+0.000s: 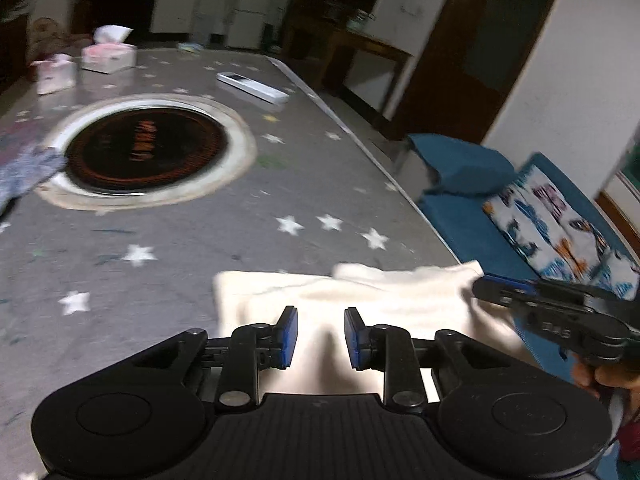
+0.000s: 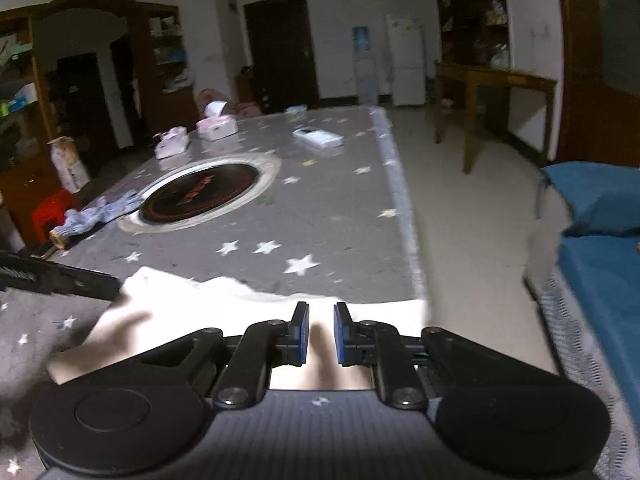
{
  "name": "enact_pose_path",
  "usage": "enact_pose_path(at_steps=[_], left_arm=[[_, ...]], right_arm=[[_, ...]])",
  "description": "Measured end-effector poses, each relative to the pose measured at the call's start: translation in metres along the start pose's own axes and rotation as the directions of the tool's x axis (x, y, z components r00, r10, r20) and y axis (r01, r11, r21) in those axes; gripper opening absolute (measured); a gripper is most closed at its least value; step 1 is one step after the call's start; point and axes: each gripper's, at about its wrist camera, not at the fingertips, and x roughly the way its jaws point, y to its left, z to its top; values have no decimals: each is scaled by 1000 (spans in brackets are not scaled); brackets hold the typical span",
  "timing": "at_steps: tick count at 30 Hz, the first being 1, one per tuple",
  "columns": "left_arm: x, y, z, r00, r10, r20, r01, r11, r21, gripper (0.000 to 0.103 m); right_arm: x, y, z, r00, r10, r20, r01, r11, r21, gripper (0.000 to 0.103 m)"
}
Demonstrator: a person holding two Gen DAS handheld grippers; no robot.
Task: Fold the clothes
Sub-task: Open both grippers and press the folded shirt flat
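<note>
Fingers (image 1: 289,336) of both grippers spread, empty, over cream garment (image 1: 360,296) — star-print grey table (image 1: 200,236), dim room.

A round black hotplate with a pale ring (image 1: 146,151) is set into the grey star-printed tablecloth (image 1: 248,216). Beyond the hotplate lie a white remote control (image 1: 252,87) and two pink-white tissue boxes (image 1: 109,57). Right of the hotplate, past the cloth's edge, stands a blue sofa (image 1: 472,216).

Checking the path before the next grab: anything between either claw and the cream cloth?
Nothing visible. The left claw hangs directly over the cream cloth, jaws apart with only cloth showing between them. The right claw hangs over the cloth's edge by the table side, jaws slightly apart. The remote, tissue boxes and blue cloth lie farther away.
</note>
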Motion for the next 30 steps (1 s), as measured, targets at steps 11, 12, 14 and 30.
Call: enact_pose_path(at_steps=[11, 12, 14, 30], left_arm=[[39, 1, 6, 999, 12, -37, -12, 1000, 8, 26], [37, 1, 6, 999, 5, -35, -5, 1000, 4, 26], [36, -2, 6, 1000, 4, -30, -3, 1000, 4, 26], [0, -14, -10, 999, -37, -5, 37, 997, 67, 26]], right_arm=[[31, 0, -5, 998, -50, -42, 49, 999, -20, 12], [27, 2, -3, 998, -50, -27, 49, 998, -25, 12], [21, 5, 1, 999, -35, 1, 35, 999, -36, 12], [-9, 14, -1, 996, 79, -45, -83, 992, -96, 13]])
